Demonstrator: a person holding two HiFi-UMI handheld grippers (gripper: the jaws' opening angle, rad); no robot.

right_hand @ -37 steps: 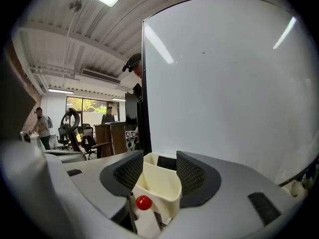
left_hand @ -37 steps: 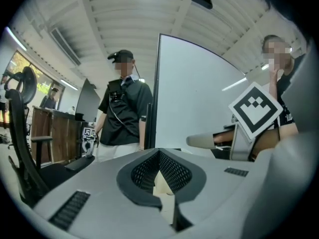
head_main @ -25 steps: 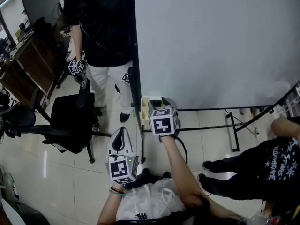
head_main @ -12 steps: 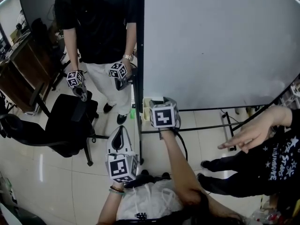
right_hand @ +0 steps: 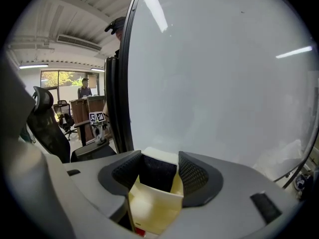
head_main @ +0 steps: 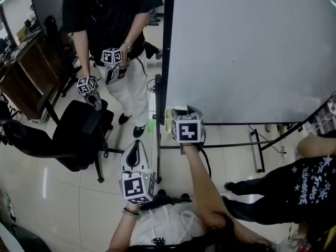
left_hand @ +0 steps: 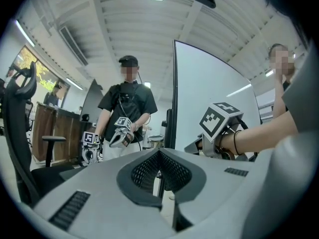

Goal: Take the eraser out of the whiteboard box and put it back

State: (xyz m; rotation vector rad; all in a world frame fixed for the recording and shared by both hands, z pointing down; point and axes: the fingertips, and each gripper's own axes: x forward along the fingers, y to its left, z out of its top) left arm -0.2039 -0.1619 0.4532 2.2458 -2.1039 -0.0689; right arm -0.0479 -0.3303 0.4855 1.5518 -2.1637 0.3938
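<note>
Whiteboard (head_main: 252,51): it stands on a thin floor frame; a hard pull at its lower left corner, where the box hangs, could rock it.
Bystanders: a standing person (head_main: 105,14) holding two more grippers is near the board's edge; another person (head_main: 299,182) is low at the right; either could move into the way.
Box (head_main: 169,121): cream and open-topped; a slanted lift could drag the eraser against its wall and tug the box loose.
Right gripper (right_hand: 158,156): it is at the box, pointing down into it; its jaws have just been closing and are now clamped on the eraser, with the pads on its two sides.
Left gripper (left_hand: 159,152): jaws together with nothing between them; it is held level, well apart from the box, so it cannot steady the box.
Eraser (right_hand: 157,176): a dark block with a pale top, still in the mouth of the box; the hold looks wide and high, so it may slip and drop back in or fall to the floor.
Changes, standing person: one gripper was low beside the board's edge a second ago; it is now raised to the chest.
Changes, person at right: a hand stretched out half a second ago; it is now drawn back.
Changes, both grippers: they are in the same places as before.
</note>
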